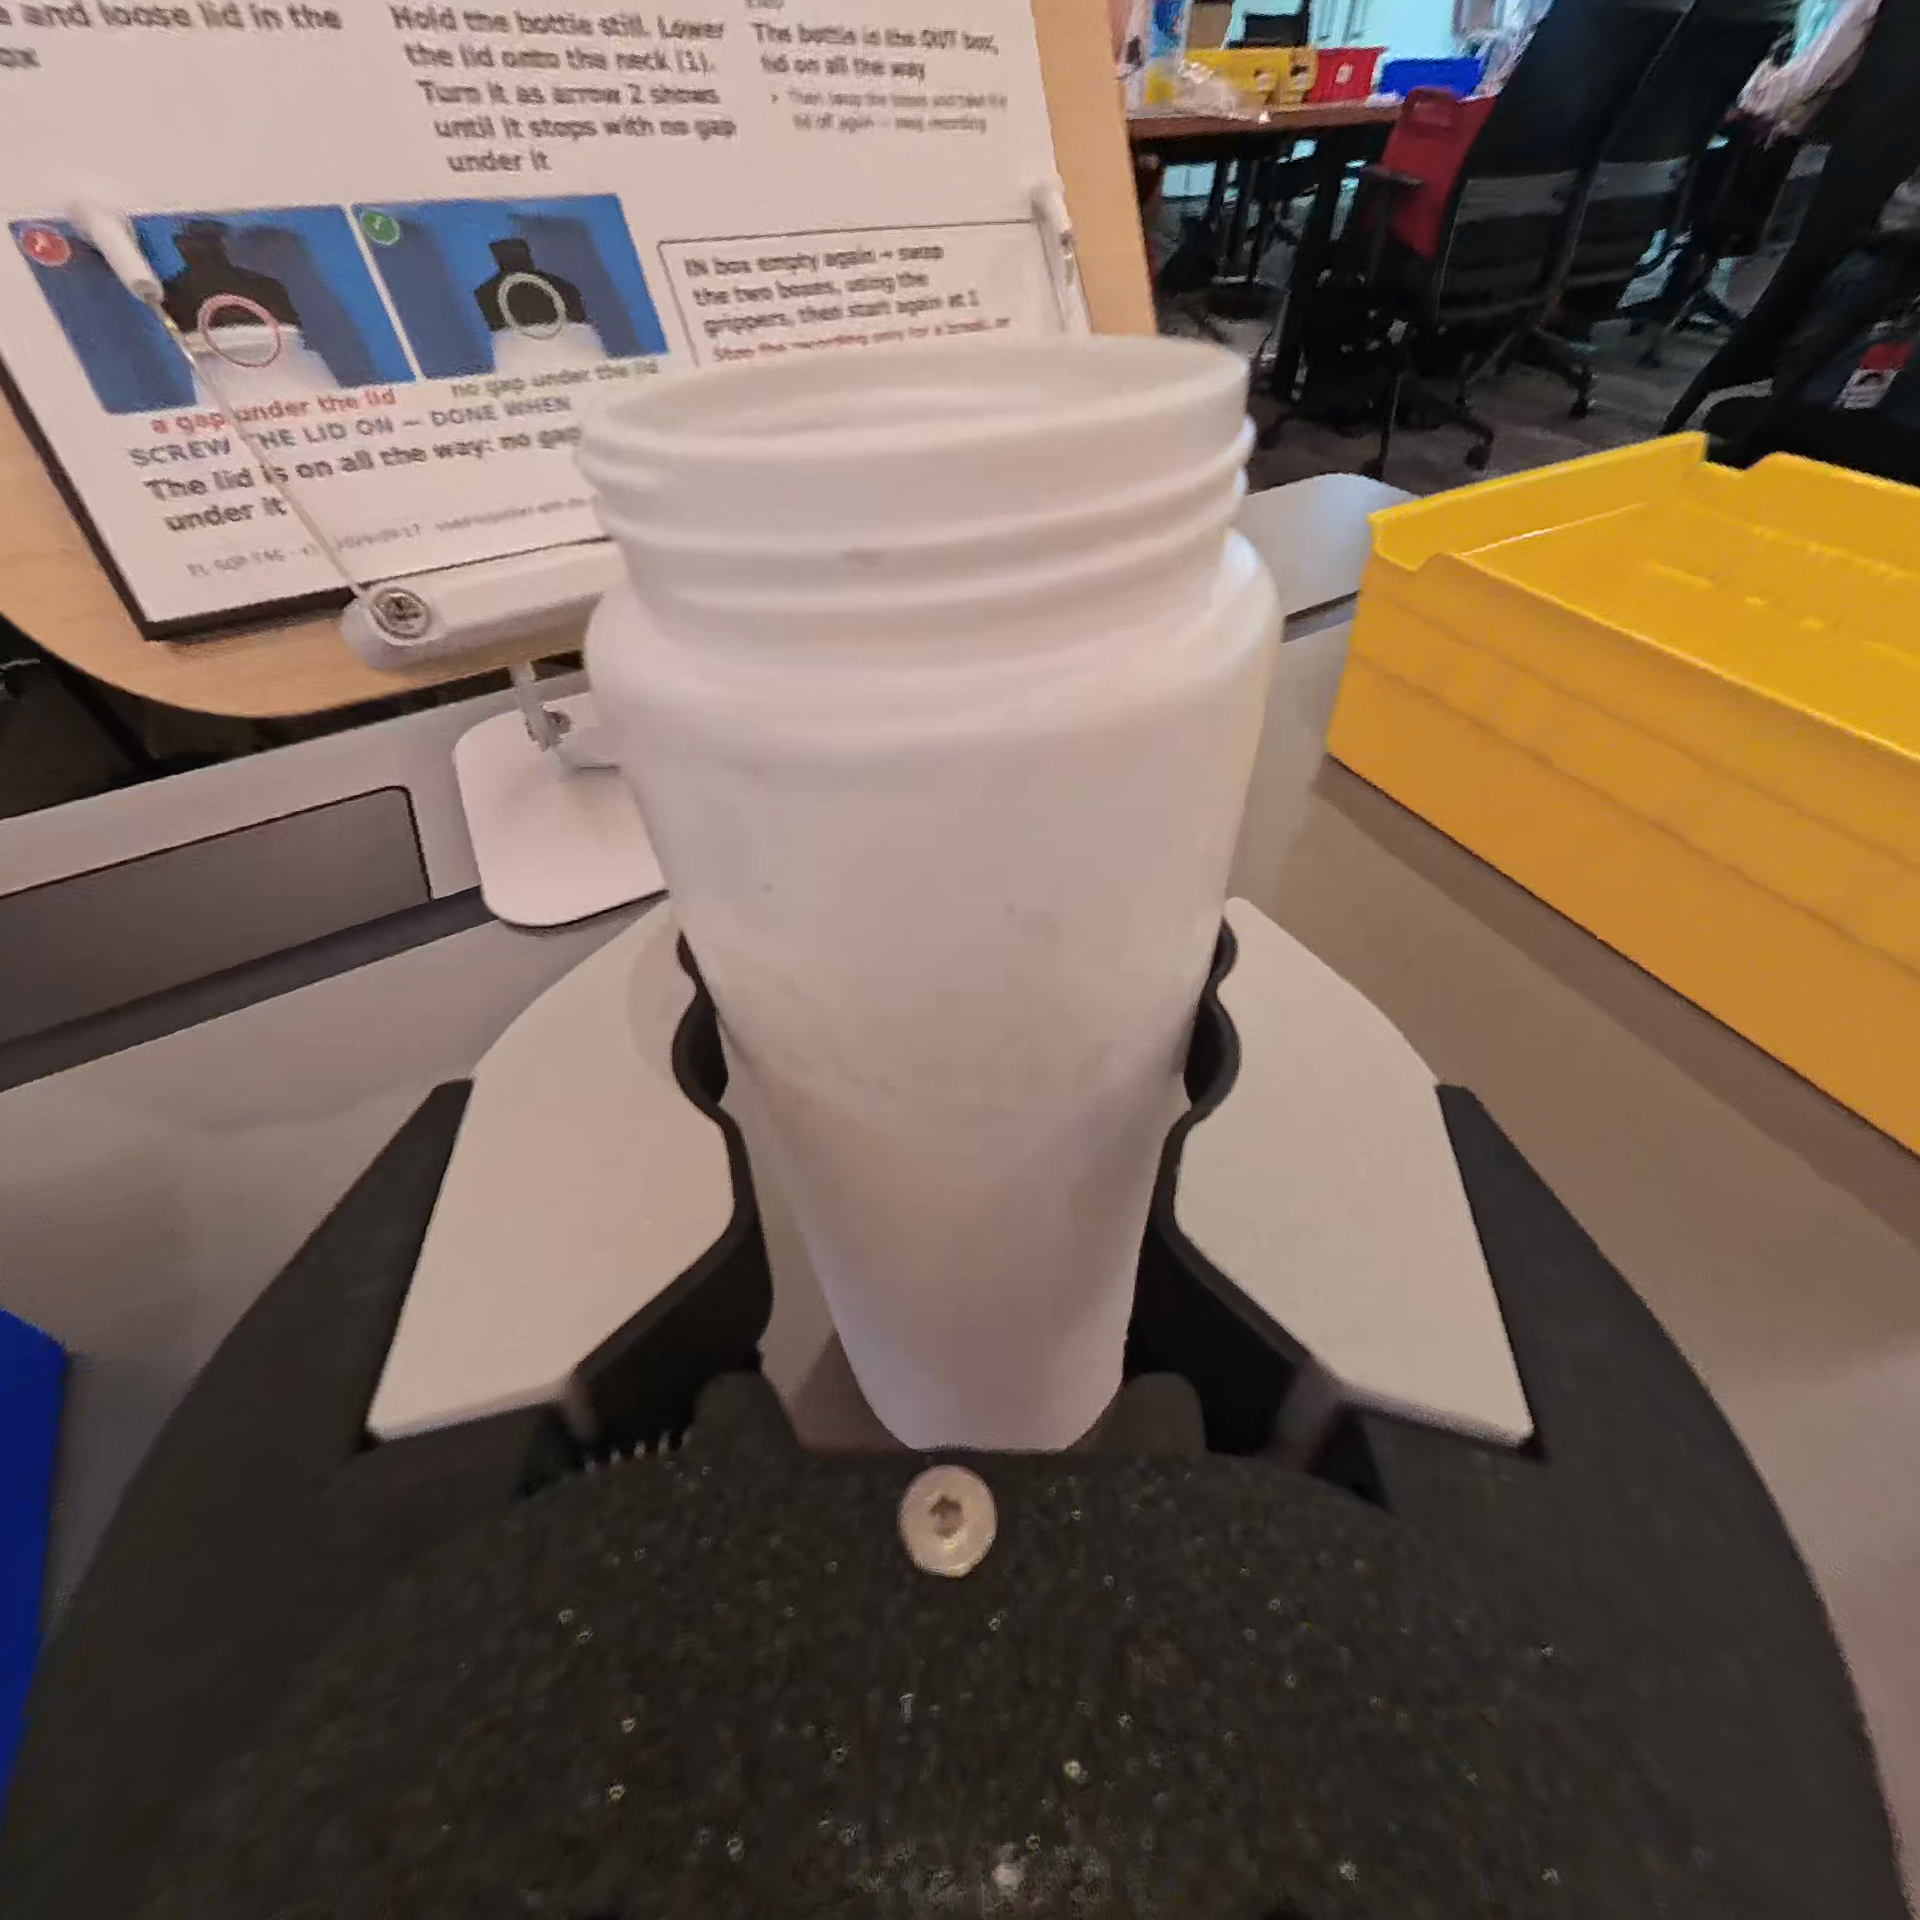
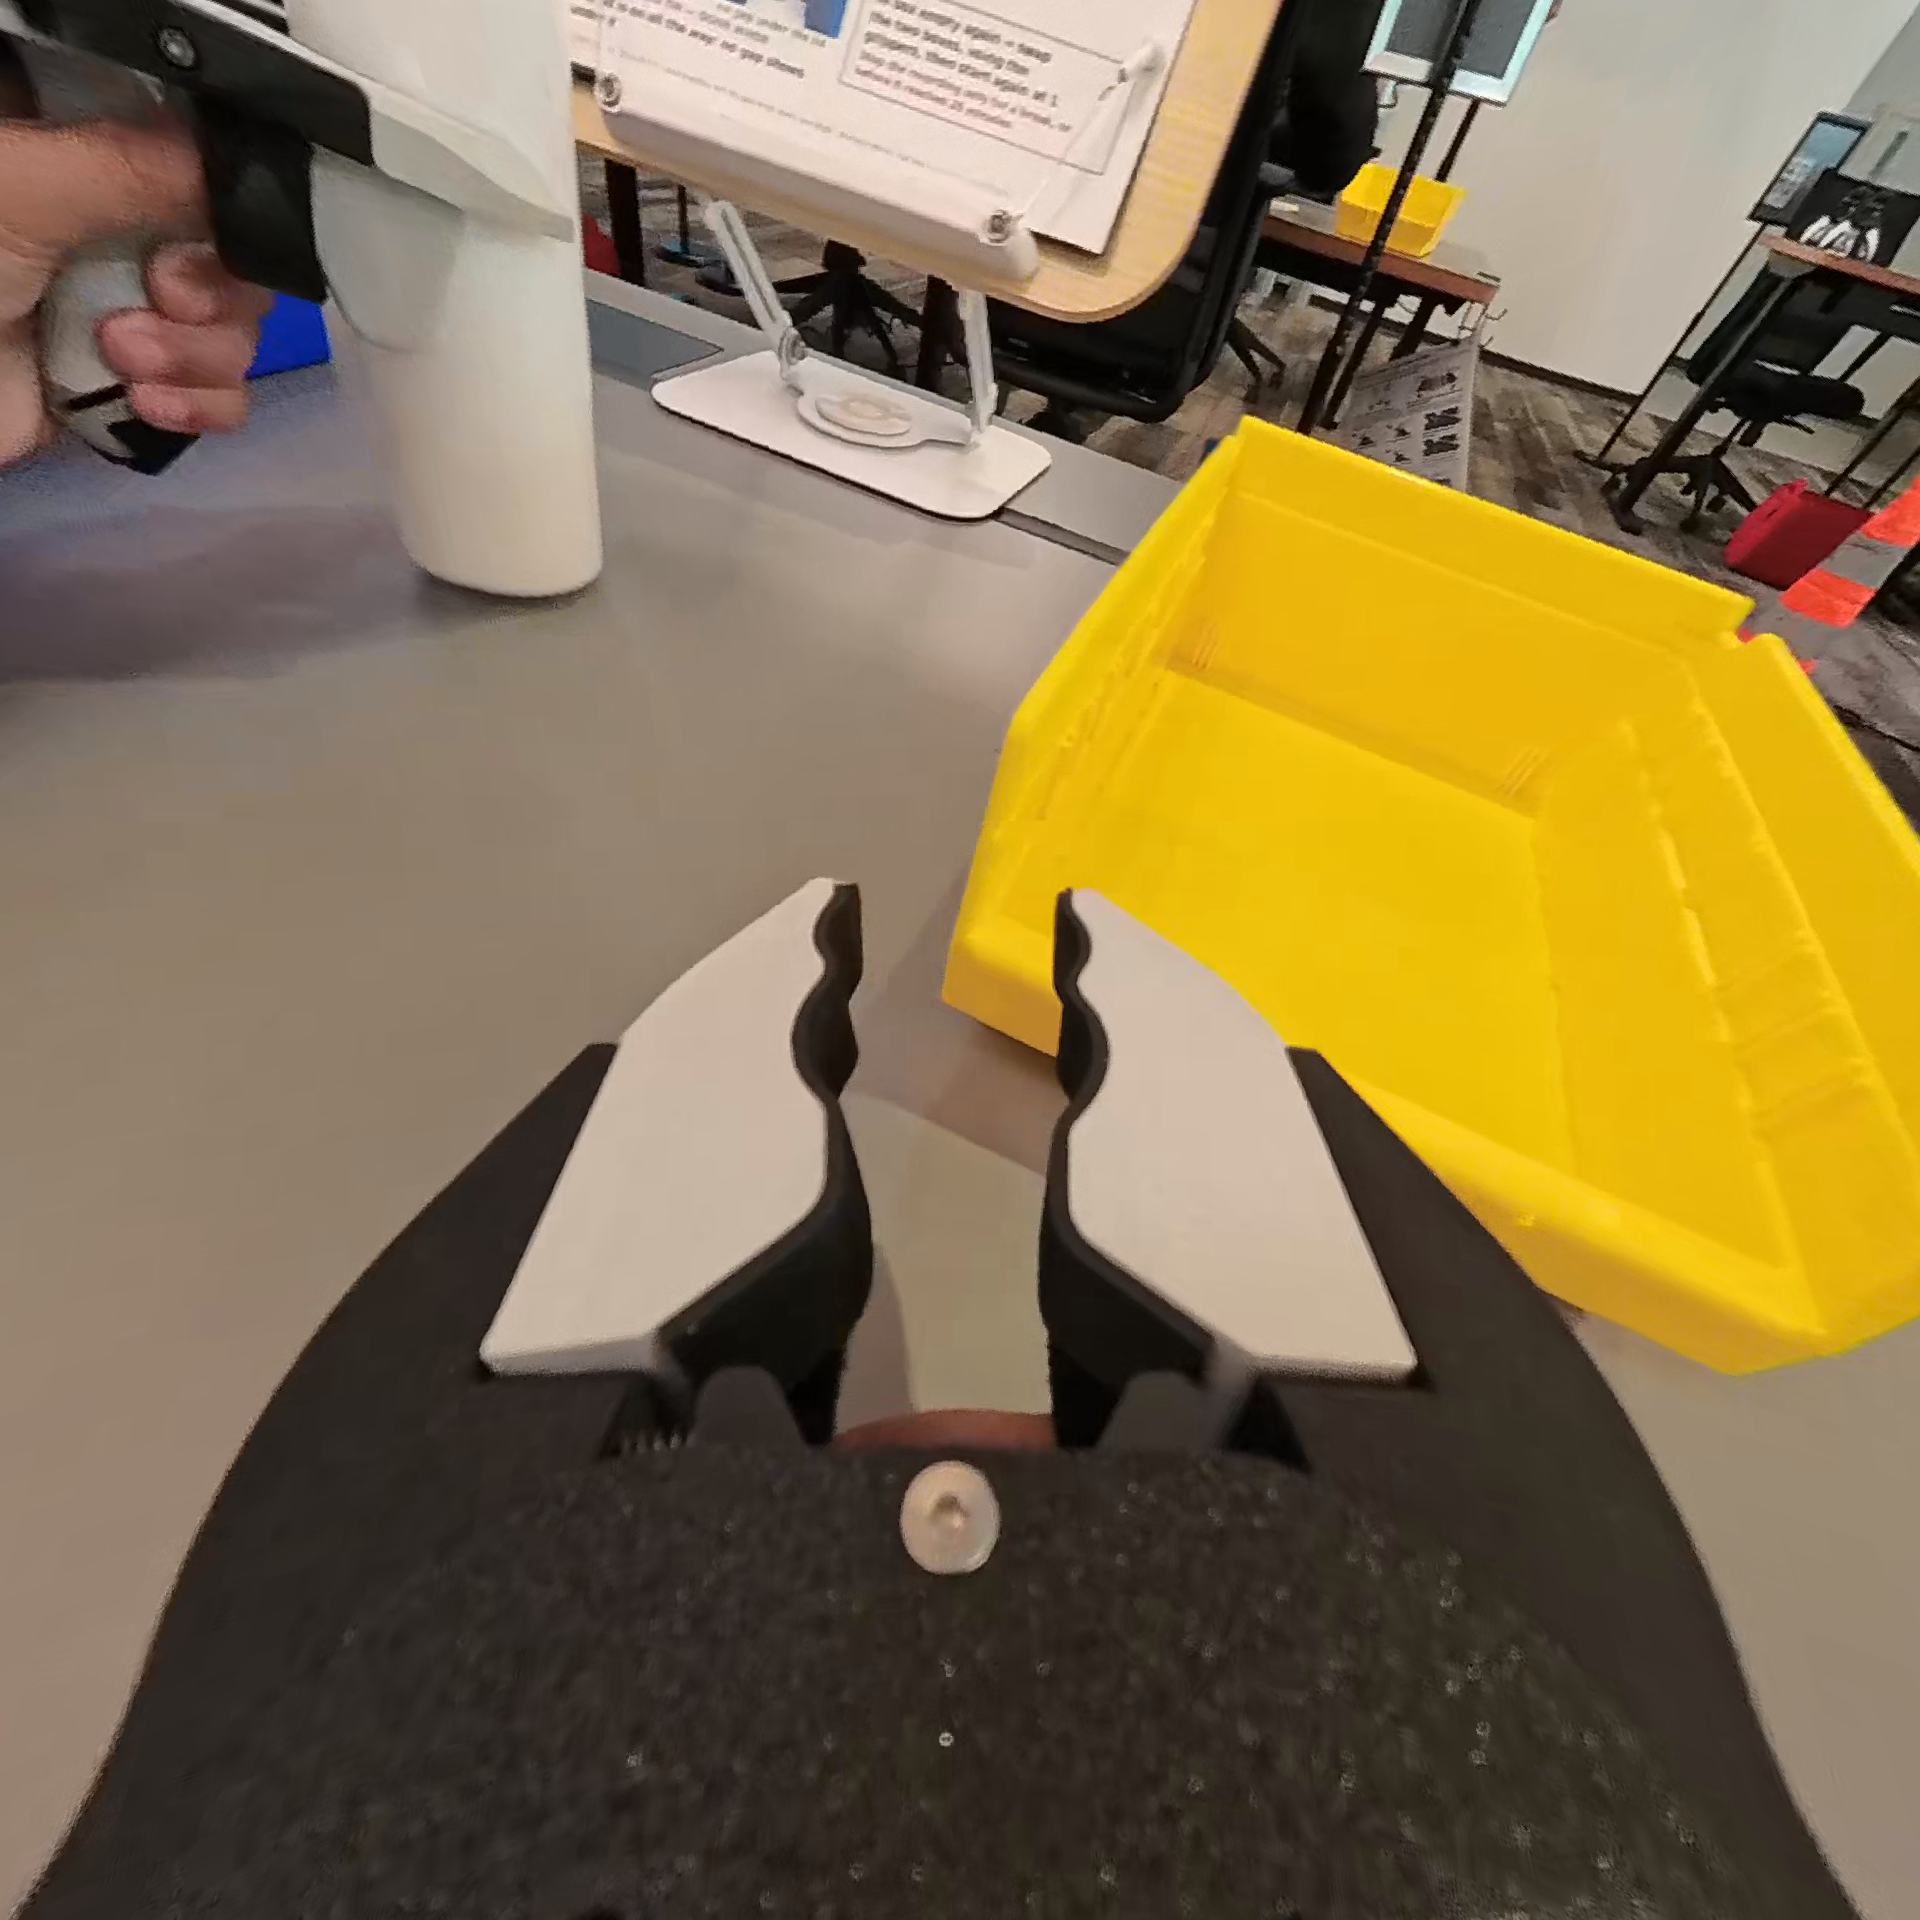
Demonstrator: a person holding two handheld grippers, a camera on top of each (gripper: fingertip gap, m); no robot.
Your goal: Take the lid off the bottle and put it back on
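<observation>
Bottle (image 1: 935,831) first: a white plastic one with its lid off, the threaded neck and open mouth bare at the top. It stands upright on the grey bench (image 1: 1558,1195), base down, as the right wrist view shows it at the far left (image 2: 499,416). The left gripper (image 1: 951,997) has its fingers (image 1: 582,1174) clamped on the lower body of the bottle, one on each side, the black wavy pads pressed against the white wall. In the right wrist view a person's hand (image 2: 94,301) grips the handle of that left gripper. The lid is not visible in either view.

The right gripper (image 2: 956,935) hangs over bare bench nearer the camera, well apart from the bottle, its fingers (image 2: 707,1122) spread with a clear gap and nothing between them. Just to the right of its fingertips sits a yellow bin (image 2: 1403,935), open side up; in the left wrist view the bin (image 1: 1662,707) lies to the right of the bottle. Beyond the bottle a white stand (image 2: 862,436) on the bench carries an instruction sheet (image 1: 499,270) with printed writing and two blue photos. A blue object (image 2: 296,332) shows at the far left, behind the bottle.
</observation>
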